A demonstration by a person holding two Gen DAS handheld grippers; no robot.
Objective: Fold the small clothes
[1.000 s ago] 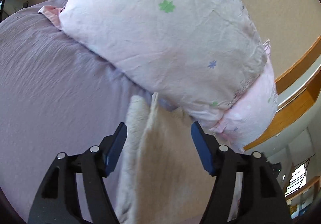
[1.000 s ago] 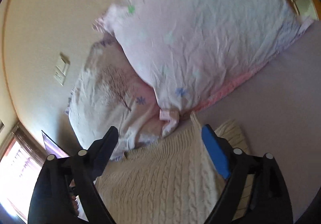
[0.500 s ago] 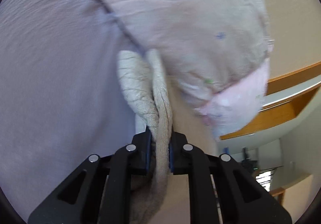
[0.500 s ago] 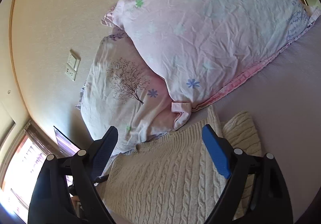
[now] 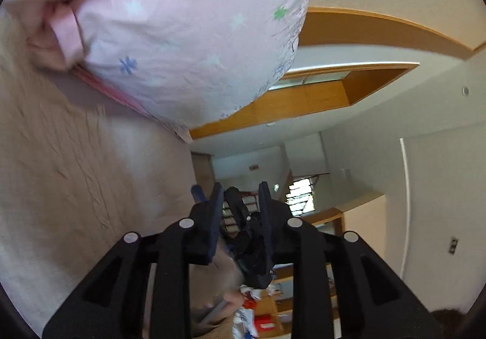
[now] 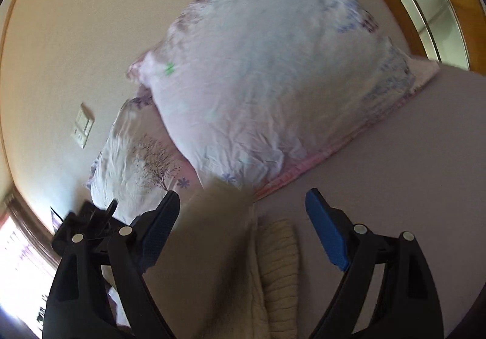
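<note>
Right gripper (image 6: 243,226) gapes over cream sweater (image 6: 273,263) below pillow (image 6: 273,80).

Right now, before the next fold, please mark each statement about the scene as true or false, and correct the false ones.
1. The jaws of the right gripper stand wide open. True.
2. The sweater is dark blue. False: it is cream knit.
3. A pillow overlaps a second pillow near the wall. True.
4. The sheet is green. False: it is pale lilac.
5. The right gripper is shut on the pillow. False: its jaws are open and grip nothing; the pillow lies beyond them.
</note>
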